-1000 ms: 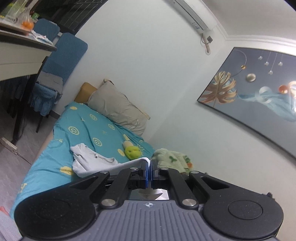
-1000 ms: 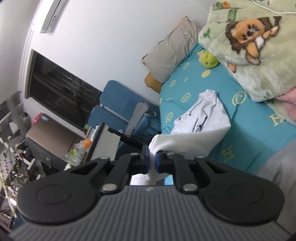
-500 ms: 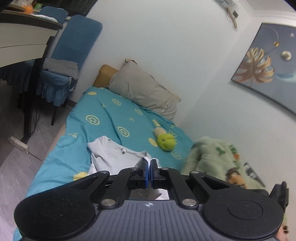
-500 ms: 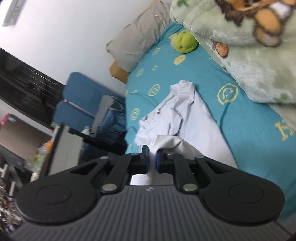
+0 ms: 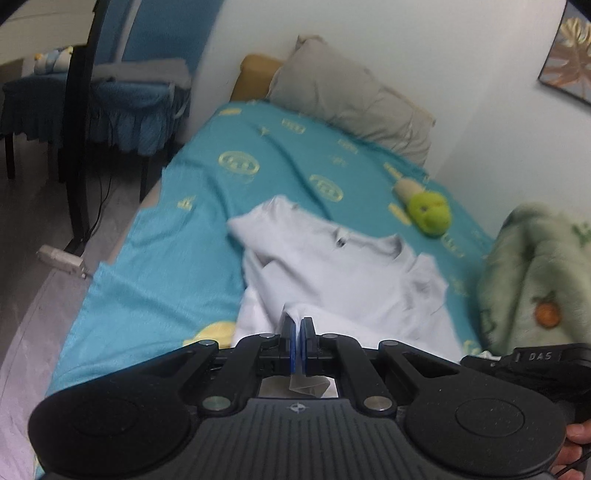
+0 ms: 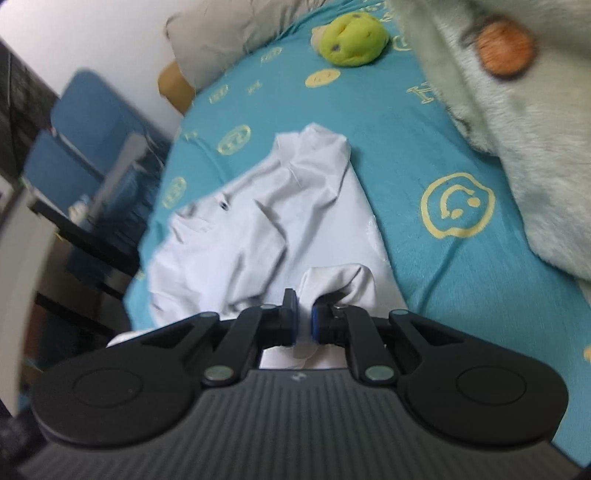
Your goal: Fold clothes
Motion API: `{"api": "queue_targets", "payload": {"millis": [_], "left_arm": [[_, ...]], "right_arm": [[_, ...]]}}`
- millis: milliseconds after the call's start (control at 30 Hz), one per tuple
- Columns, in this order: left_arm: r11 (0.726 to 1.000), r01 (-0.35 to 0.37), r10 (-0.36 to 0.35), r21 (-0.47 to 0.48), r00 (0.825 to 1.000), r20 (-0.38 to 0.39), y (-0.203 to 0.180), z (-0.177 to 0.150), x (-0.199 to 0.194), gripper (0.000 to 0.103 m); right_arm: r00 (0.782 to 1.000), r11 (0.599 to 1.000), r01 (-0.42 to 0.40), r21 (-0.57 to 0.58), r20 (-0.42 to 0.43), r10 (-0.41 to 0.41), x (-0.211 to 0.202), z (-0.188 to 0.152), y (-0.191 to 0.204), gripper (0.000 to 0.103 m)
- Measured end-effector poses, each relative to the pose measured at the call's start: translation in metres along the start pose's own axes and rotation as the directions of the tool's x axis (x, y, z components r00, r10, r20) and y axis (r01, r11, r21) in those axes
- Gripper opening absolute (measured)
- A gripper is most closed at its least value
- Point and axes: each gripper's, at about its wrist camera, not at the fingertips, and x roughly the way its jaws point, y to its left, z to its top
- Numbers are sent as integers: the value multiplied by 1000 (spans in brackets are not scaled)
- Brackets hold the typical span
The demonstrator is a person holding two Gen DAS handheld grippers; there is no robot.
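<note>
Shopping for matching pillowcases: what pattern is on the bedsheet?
The bedsheet is teal with pale yellow smiley faces and letters, clearest in the right wrist view.

Right gripper [image 6: 303,317] low over bed, jaws slightly apart w/ a bunch of white shirt [image 6: 258,229] fabric between them; can't tell if pinched. Rest of shirt lies crumpled on teal smiley-print sheet [image 6: 391,147]. Green plush toy [image 6: 351,35] near grey pillow [image 6: 229,33]. Fuzzy pale-green blanket [image 6: 517,147] at right. Blue chair [image 6: 85,122] beside bed, left.
</note>
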Motion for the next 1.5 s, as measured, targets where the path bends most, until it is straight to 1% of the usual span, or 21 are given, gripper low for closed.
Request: {"api": "queue_targets", "payload": {"millis": [100, 167, 300, 367, 433, 533, 567, 600, 633, 667, 700, 733, 767, 800, 833, 900, 1000, 1067, 1233, 1400, 1500], "left_arm": [[999, -31, 32, 41, 999, -22, 2, -5, 18, 3], [997, -43, 46, 61, 998, -40, 0, -8, 26, 4], [990, -73, 78, 118, 996, -37, -8, -11, 19, 8], [987, -85, 89, 133, 996, -29, -12, -10, 11, 16], [984, -103, 101, 144, 995, 19, -15, -7, -2, 31], [973, -150, 138, 174, 987, 82, -23, -3, -23, 46], [970, -162, 145, 181, 984, 101, -27, -2, -31, 49], [970, -162, 141, 182, 983, 119, -29, -2, -41, 56], [970, -162, 138, 183, 981, 138, -32, -2, -50, 66], [969, -161, 133, 185, 979, 155, -34, -3, -60, 71], [969, -150, 117, 196, 978, 170, -37, -4, -70, 79], [967, -143, 103, 209, 976, 192, -40, -7, -80, 81], [965, -136, 88, 222, 973, 215, -43, -9, -90, 82], [964, -133, 78, 231, 969, 236, -45, -12, -100, 87], [963, -134, 74, 234, 966, 249, -47, -15, -108, 96], [962, -141, 72, 235, 958, 279, -50, -20, -124, 103], [959, -159, 79, 234, 945, 317, -55, -27, -144, 103], [961, -164, 84, 223, 940, 331, -56, -31, -155, 103], [966, -154, 77, 205, 938, 339, -58, -44, -175, 103], [968, -136, 61, 209, 942, 330, -58, -54, -184, 103], [964, -162, 81, 212, 936, 344, -61, -58, -182, 103]], "right_arm": [[999, 998, 42, -43, -22, -43, 25, -1, -2, 12], [998, 997, 51, -54, -28, -52, 30, -3, -3, 12], [998, 997, 57, -61, -33, -59, 32, -5, -4, 13], [998, 997, 55, -50, -28, -57, 27, -5, -3, 13], [999, 998, 48, -42, -10, -49, 17, -4, 1, 13], [999, 996, 47, -74, 29, -45, 1, -2, 10, 17], [998, 995, 50, -88, 46, -46, -6, -3, 14, 23], [997, 994, 49, -99, 65, -42, -13, -4, 18, 27], [995, 993, 41, -108, 91, -31, -22, -6, 21, 43], [993, 993, 30, -118, 120, -15, -31, -9, 24, 63], [988, 991, 17, -132, 156, 3, -41, -12, 27, 72], [981, 988, 10, -152, 194, 20, -51, -16, 30, 85], [972, 985, 6, -174, 230, 34, -60, -20, 33, 85], [966, 982, 9, -191, 256, 41, -68, -24, 36, 85], [961, 979, 15, -204, 273, 42, -75, -28, 38, 85], [952, 973, 19, -229, 300, 52, -88, -35, 41, 85], [949, 965, 19, -263, 308, 65, -106, -48, 43, 85], [948, 955, 46, -294, 314, 51, -115, -57, 47, 85], [940, 930, 103, -353, 341, 25, -131, -79, 55, 85], [934, 931, 115, -346, 357, 18, -135, -86, 52, 85], [930, 934, 128, -335, 367, 4, -135, -85, 50, 85]]}}
